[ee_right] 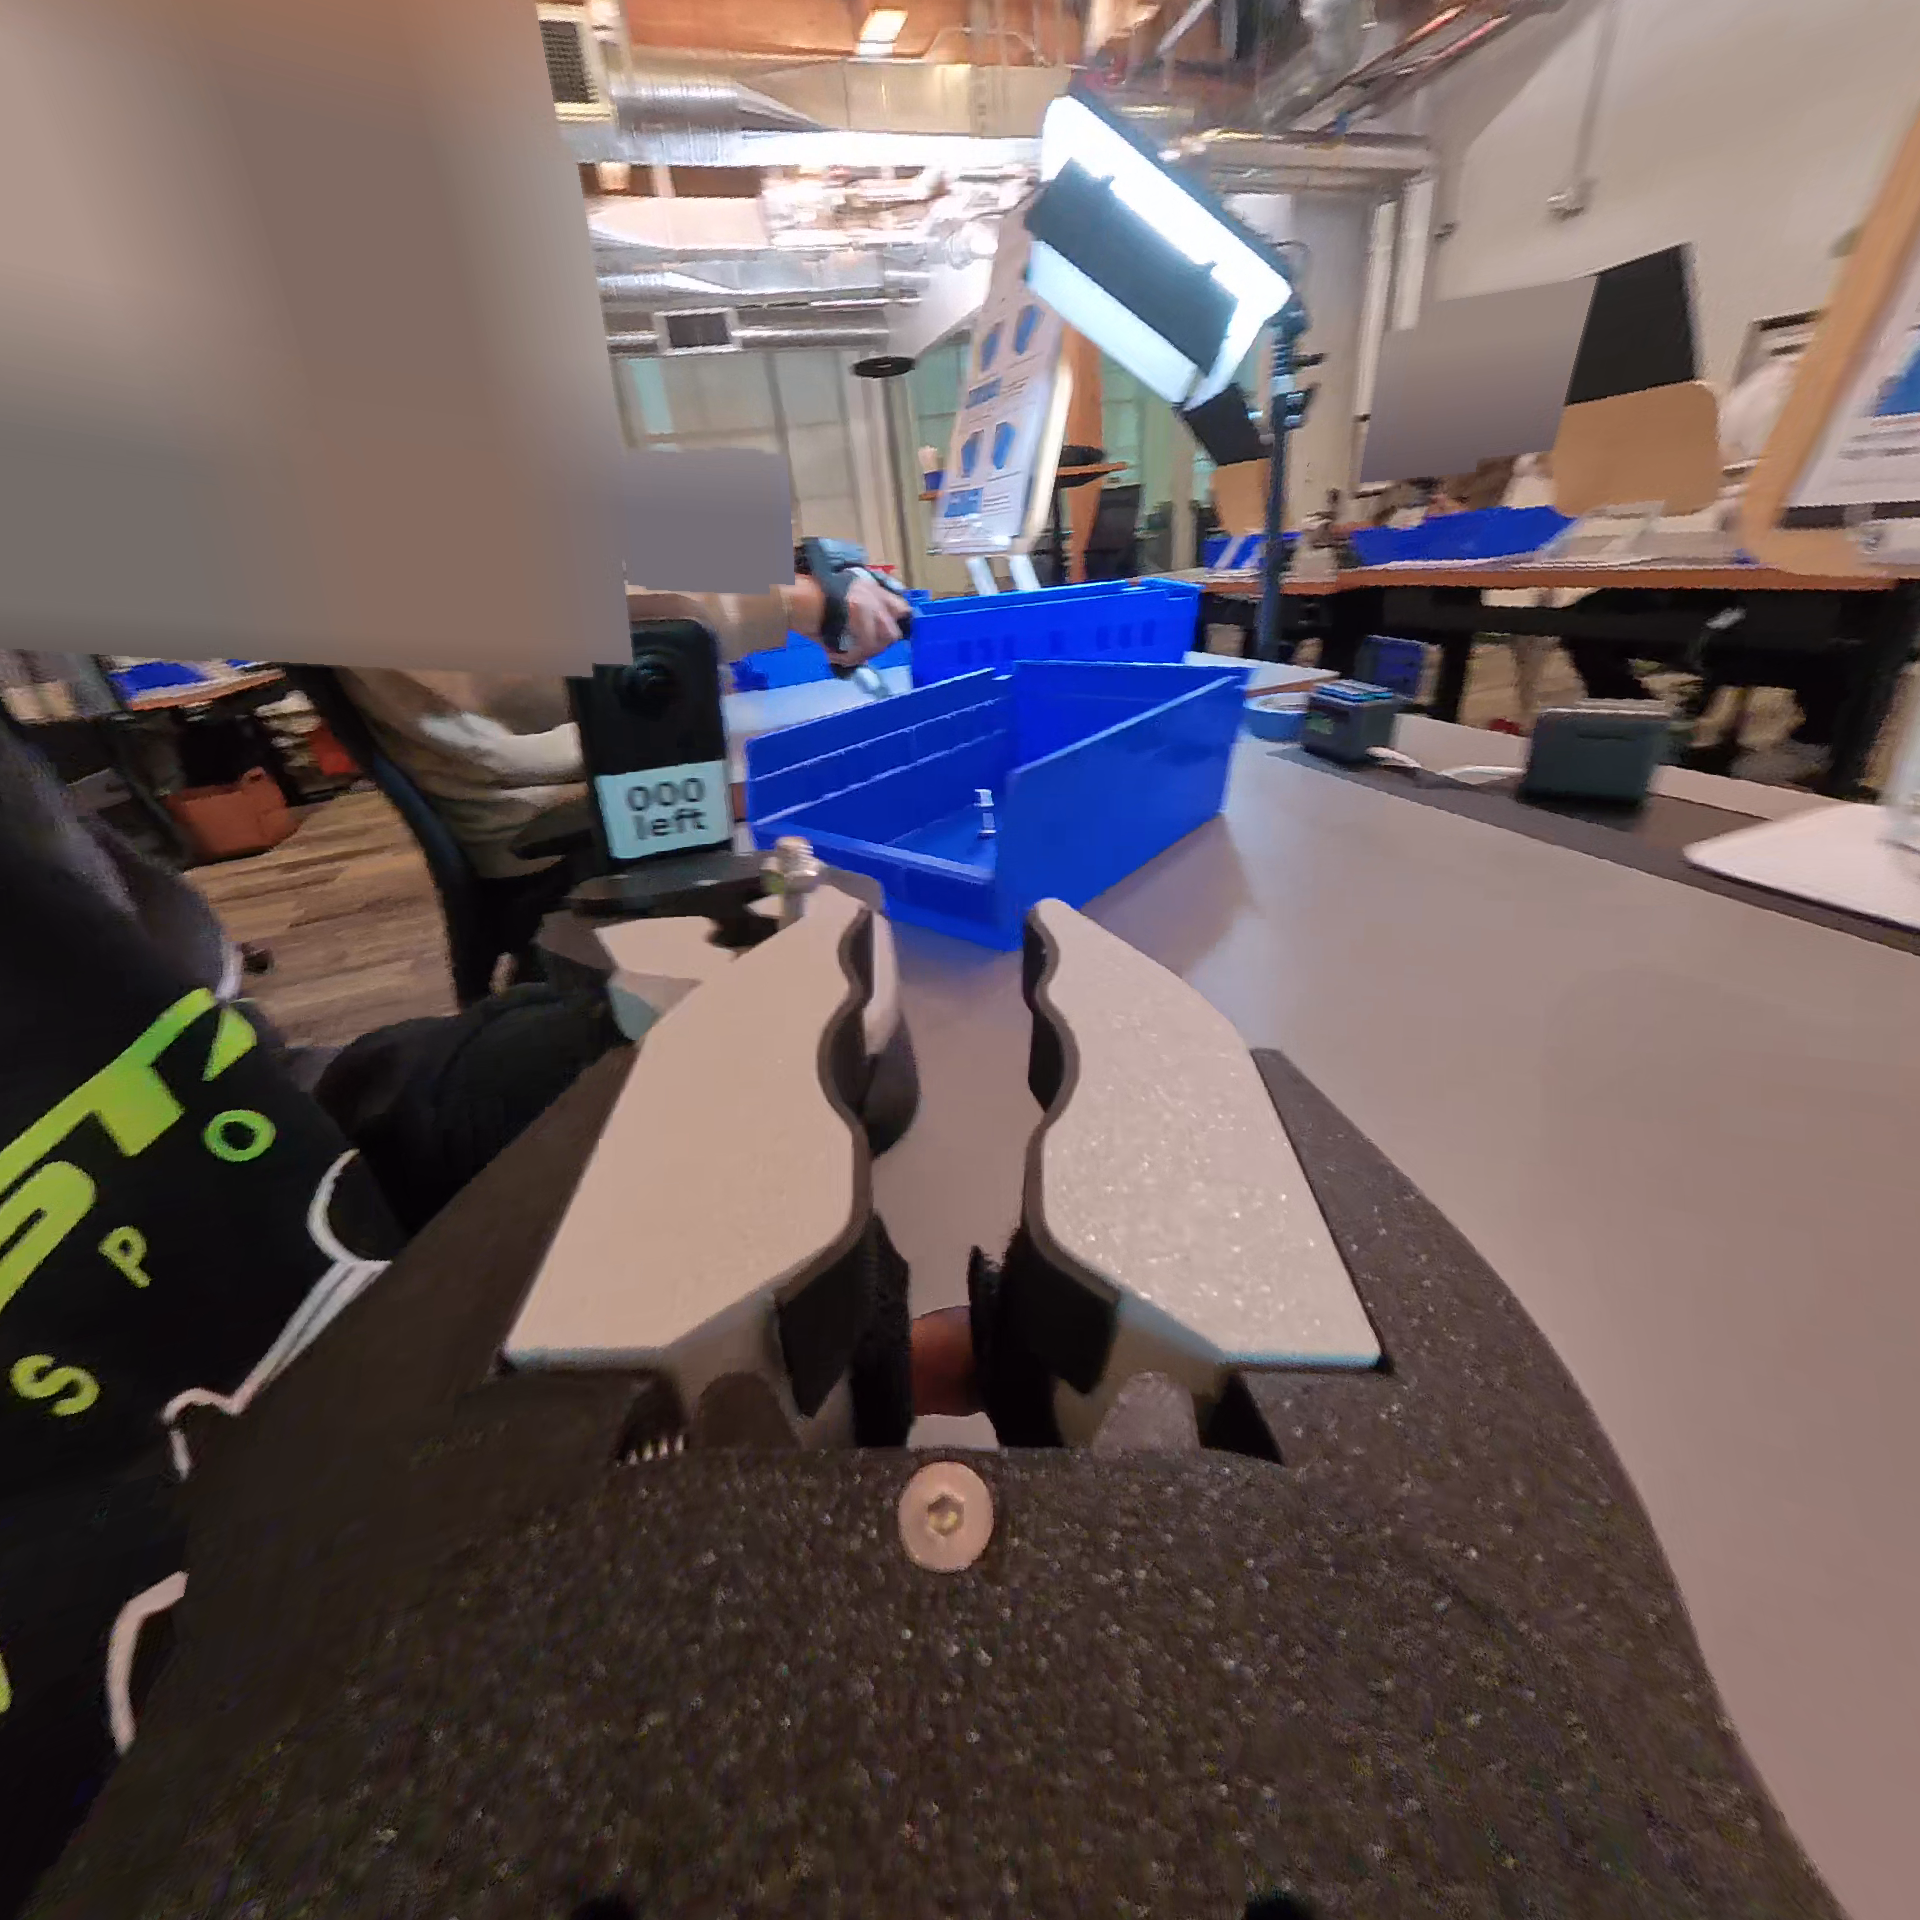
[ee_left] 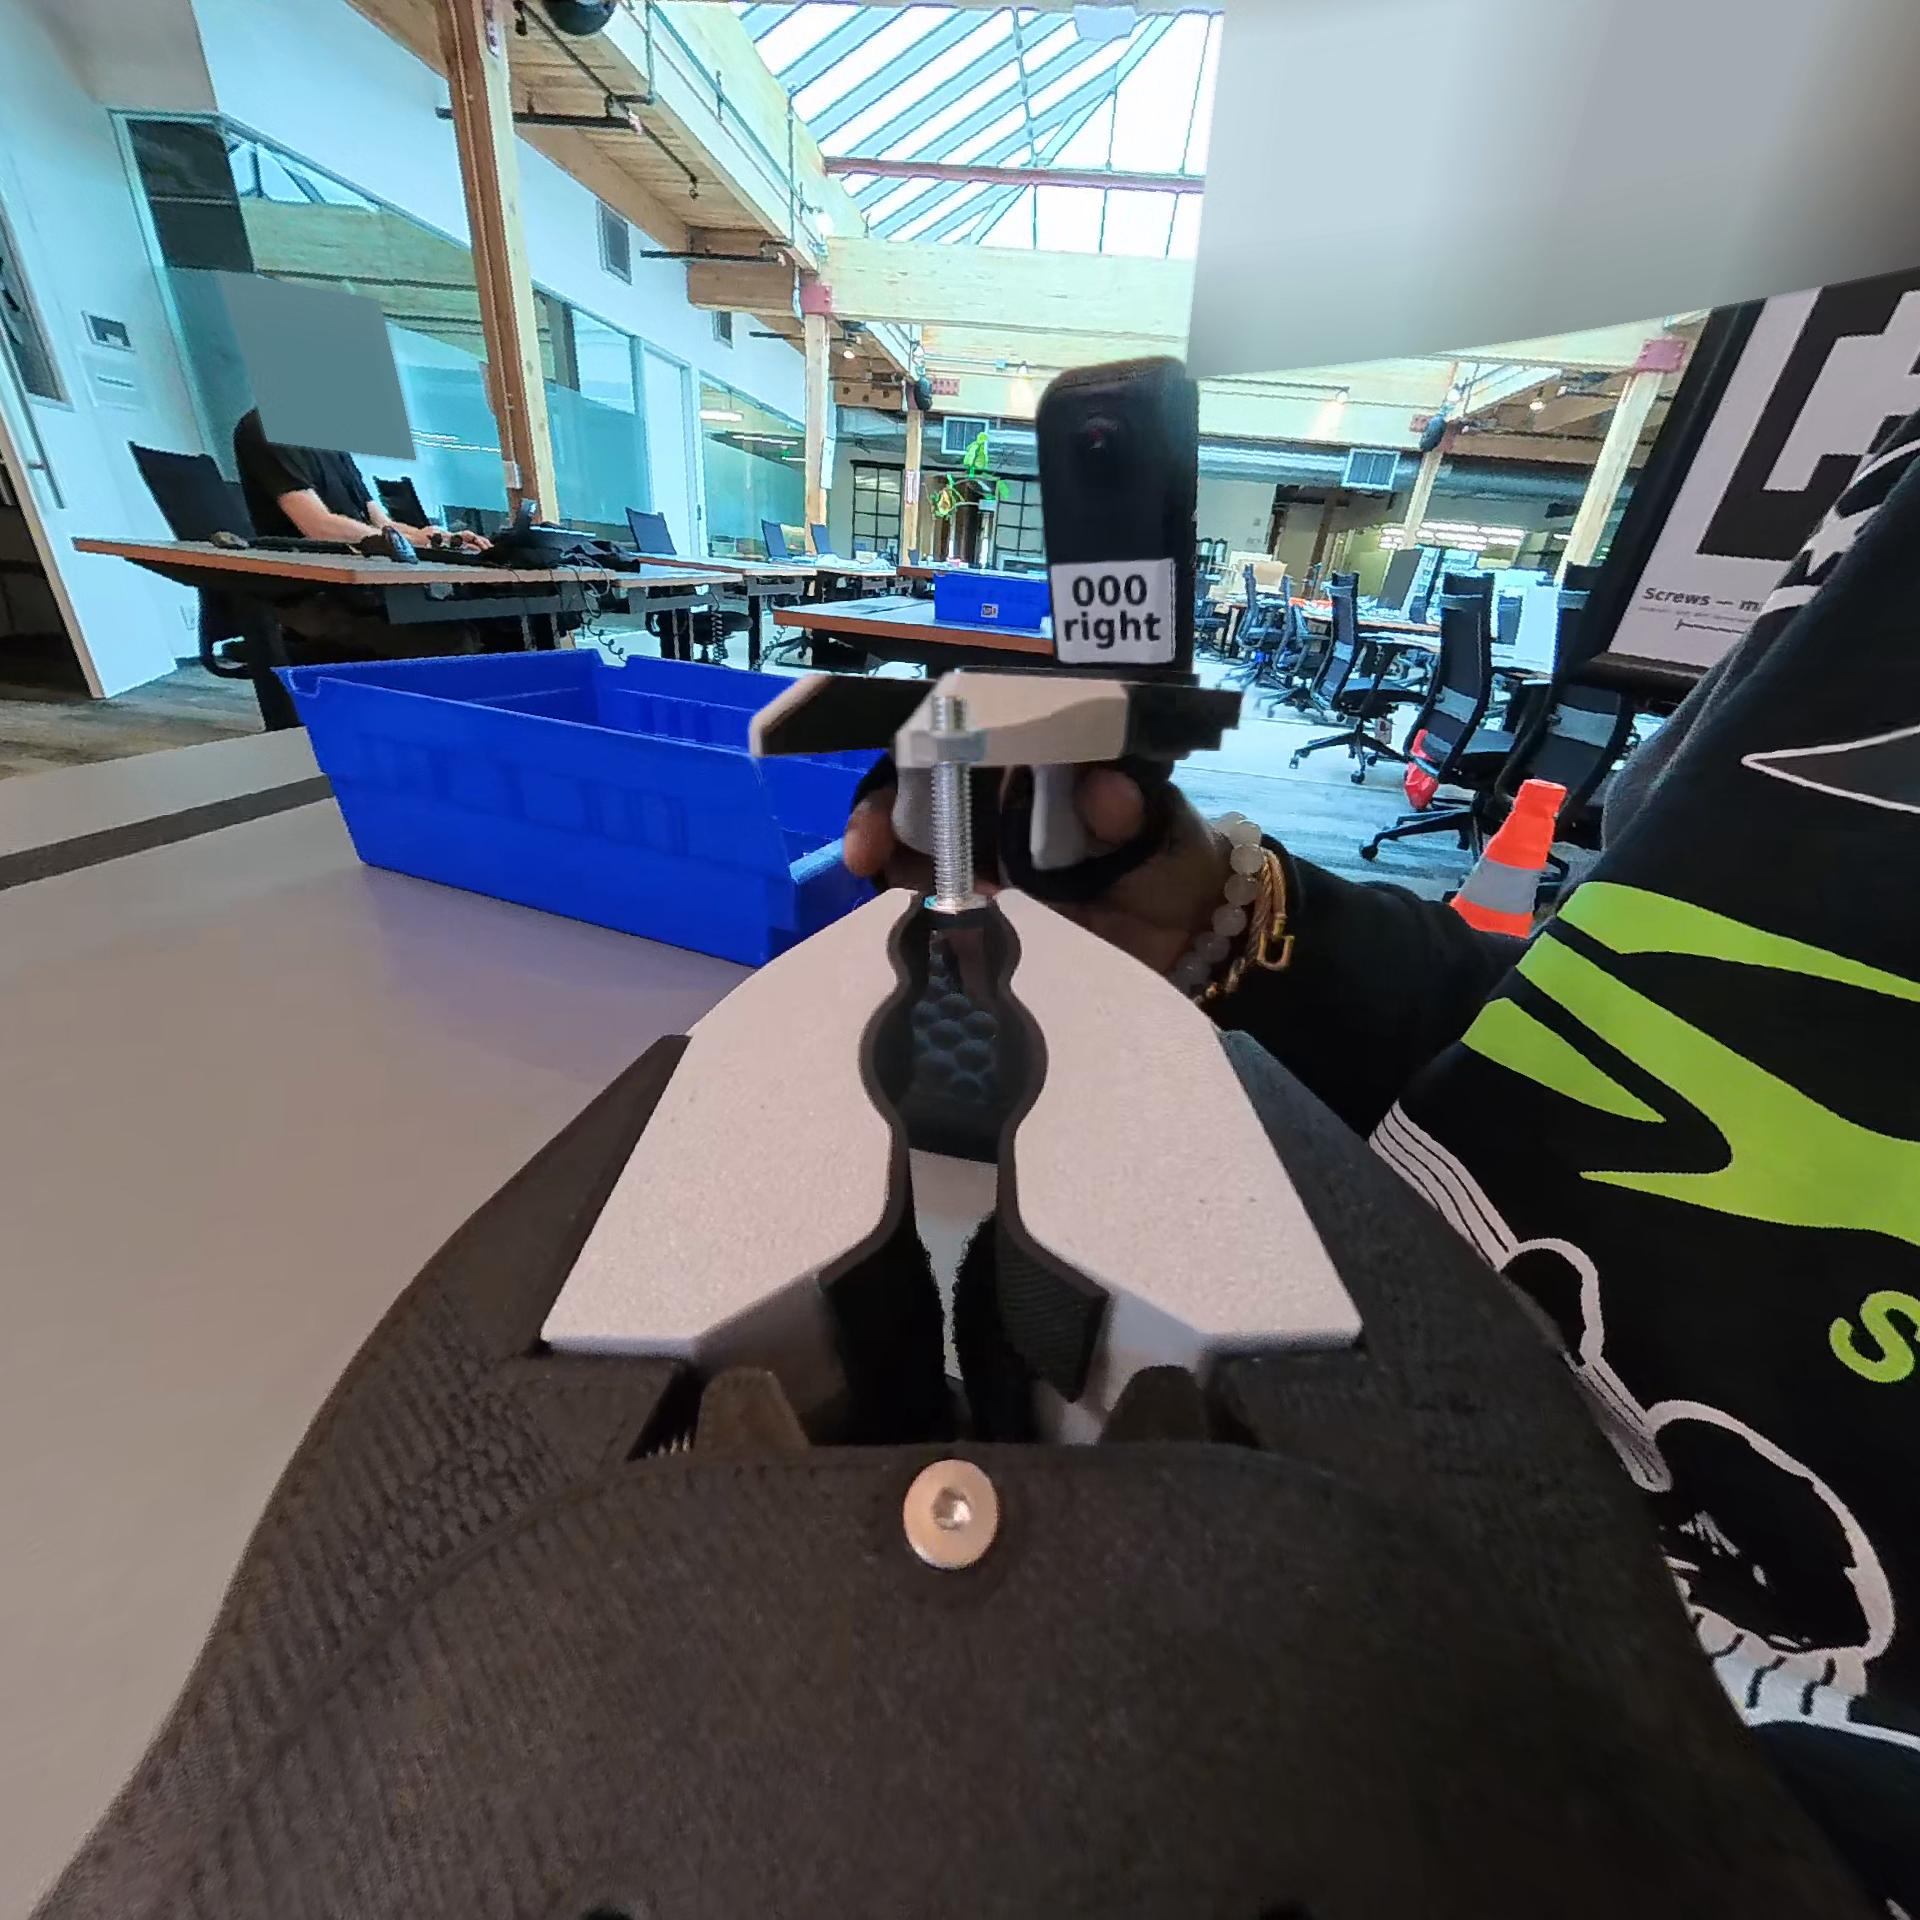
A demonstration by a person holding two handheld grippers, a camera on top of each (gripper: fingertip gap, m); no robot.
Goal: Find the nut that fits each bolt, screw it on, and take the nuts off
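A grey table lies bare from 9 o'clock inward, its far edge meeting one blue bin at 11 o'clock. At centre, the left gripper is clamped on the head of one silver bolt, which stands upright with one nut near its top. The right gripper, at 12 o'clock, stands apart with nothing between its fingers, beside the bolt. One orange cone sits at 3 o'clock.

Open-plan office: desks, swivel chairs

Blue bin, orange cone, office chairs behind.
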